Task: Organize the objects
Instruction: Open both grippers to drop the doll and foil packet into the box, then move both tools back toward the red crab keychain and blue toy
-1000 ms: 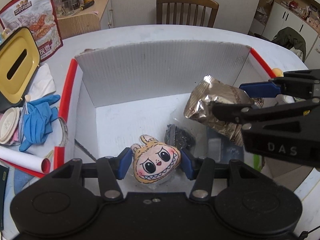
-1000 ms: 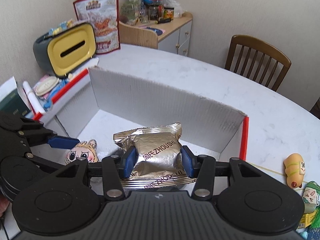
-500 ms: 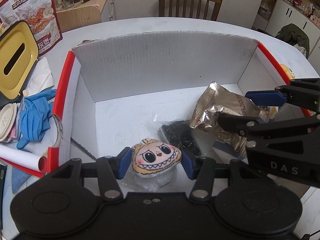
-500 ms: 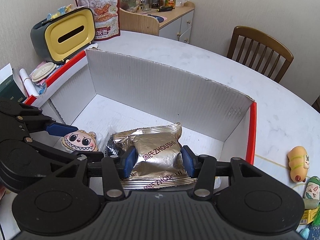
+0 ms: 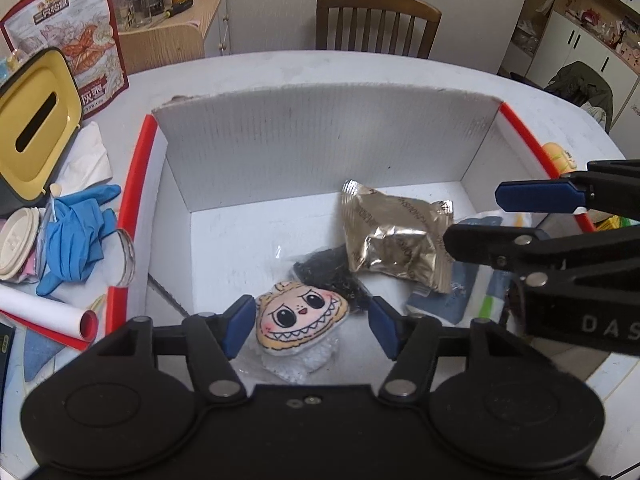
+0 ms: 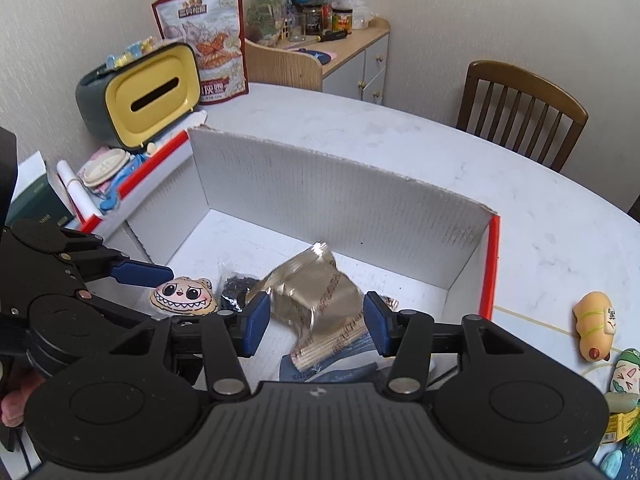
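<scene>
The cartoon-face toy [image 5: 303,317] lies low in the middle of the left view, on the floor of the white box [image 5: 320,132]. The left claw [image 5: 312,326] has just been opening; its blue pads stand apart from the toy between them. It looks soft and light, so pinch its two sides. The gold snack bag [image 6: 320,296] (crinkly, probably slippery) lies loose in the box between the right claw's [image 6: 316,324] open pads. Grab it across the puffy middle, gently.

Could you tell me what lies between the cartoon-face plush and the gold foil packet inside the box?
A small clear bag of dark bits lies between plush and foil packet, clearest in the left wrist view.
</scene>
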